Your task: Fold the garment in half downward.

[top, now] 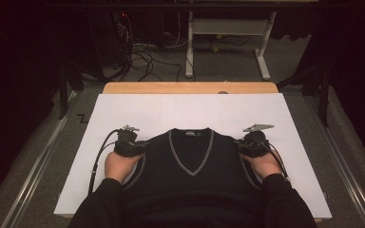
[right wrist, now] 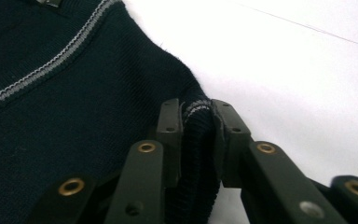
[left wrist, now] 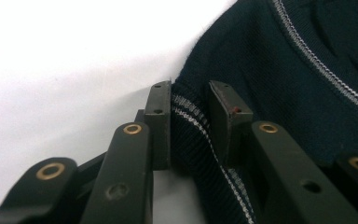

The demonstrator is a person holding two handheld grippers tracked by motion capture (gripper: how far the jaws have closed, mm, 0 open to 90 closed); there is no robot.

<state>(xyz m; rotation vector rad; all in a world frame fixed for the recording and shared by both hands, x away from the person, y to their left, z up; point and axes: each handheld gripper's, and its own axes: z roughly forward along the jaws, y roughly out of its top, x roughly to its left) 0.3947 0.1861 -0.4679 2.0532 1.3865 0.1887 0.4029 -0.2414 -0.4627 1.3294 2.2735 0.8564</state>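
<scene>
A dark navy sleeveless V-neck vest (top: 190, 180) with grey-striped trim lies flat on the white sheet (top: 190, 111), neck toward the far side. My left gripper (top: 140, 145) is at the vest's left shoulder. In the left gripper view the ribbed, striped armhole edge (left wrist: 191, 126) fills the gap between the two pads of that gripper (left wrist: 189, 91). At the right shoulder sits my right gripper (top: 241, 144). The right gripper view shows a bunched fold of the armhole edge (right wrist: 196, 135) pinched between the pads of that gripper (right wrist: 198, 107). A person's hands and dark sleeves hold both tools.
The white sheet covers a wooden table (top: 190, 88), with bare sheet beyond the vest and to both sides. Behind the table stand a white desk frame (top: 228, 28) and loose cables (top: 142, 59) on the floor. Metal rails (top: 33, 166) run along the table's sides.
</scene>
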